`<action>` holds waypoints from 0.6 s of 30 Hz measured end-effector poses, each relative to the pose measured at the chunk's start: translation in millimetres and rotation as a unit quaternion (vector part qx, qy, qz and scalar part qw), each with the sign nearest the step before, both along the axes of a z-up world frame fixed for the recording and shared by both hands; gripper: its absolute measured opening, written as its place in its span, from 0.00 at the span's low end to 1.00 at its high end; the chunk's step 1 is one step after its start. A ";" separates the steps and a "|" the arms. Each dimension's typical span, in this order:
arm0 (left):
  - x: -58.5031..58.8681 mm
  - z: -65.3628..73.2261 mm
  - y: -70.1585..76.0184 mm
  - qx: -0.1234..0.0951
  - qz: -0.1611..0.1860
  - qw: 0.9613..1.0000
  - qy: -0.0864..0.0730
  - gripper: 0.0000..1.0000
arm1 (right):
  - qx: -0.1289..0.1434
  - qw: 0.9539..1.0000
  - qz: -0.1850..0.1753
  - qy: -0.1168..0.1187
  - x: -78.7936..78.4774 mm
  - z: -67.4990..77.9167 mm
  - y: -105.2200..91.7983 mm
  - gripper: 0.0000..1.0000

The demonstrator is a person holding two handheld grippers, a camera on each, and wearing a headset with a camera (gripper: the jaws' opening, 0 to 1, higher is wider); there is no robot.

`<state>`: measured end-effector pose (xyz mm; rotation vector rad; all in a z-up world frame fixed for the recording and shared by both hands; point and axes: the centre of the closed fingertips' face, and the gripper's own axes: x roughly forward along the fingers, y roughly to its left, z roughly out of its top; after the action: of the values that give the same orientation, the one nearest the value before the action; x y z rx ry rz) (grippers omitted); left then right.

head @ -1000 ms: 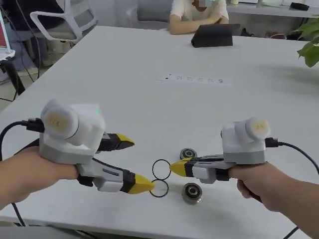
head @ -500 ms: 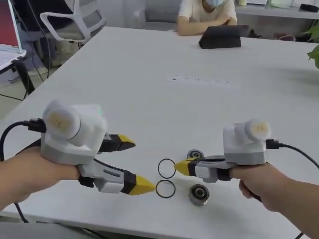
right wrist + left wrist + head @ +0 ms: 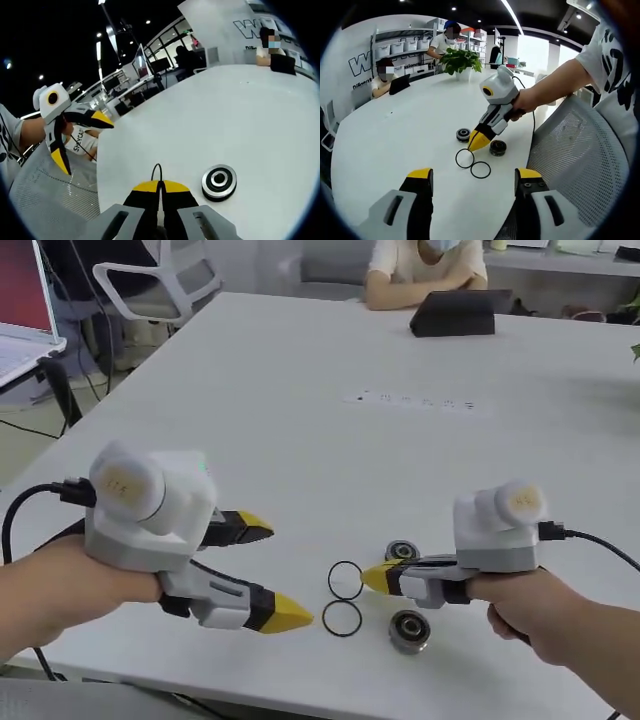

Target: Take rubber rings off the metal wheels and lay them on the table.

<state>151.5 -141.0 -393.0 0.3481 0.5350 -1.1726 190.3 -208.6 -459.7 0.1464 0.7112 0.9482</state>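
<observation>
White tabletop (image 3: pixel 300 420), with a person (image 3: pixel 425 270) seated at its far end. Near the front edge two black rubber rings lie flat, just beside each other: the farther ring (image 3: pixel 345 580) and the nearer ring (image 3: pixel 342 618). Two metal wheels stand to their right. The far wheel (image 3: pixel 402 551) is behind the right tool and the near wheel (image 3: pixel 410 630) is in front of it. The left tool (image 3: pixel 290 575) is wide open and empty, its lower tip close to the nearer ring. The right tool (image 3: pixel 368 578) has its jaws pressed together, tip at the farther ring's rim — possibly nipping it, though I cannot tell.
</observation>
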 end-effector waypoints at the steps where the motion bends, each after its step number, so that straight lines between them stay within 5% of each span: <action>1: 0.2 0.0 0.2 0.000 0.001 1.000 0.001 0.64 | -0.001 1.000 0.000 0.000 0.7 -0.6 -0.1 0.00; 18: -0.5 -3.7 4.4 0.015 -0.002 1.000 -0.006 0.64 | -0.020 1.000 0.008 -0.007 5.1 -6.6 2.2 0.00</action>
<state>151.0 -136.6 -396.7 0.3826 0.5421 -1.1662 195.4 -206.4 -466.3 0.0994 0.7186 0.9494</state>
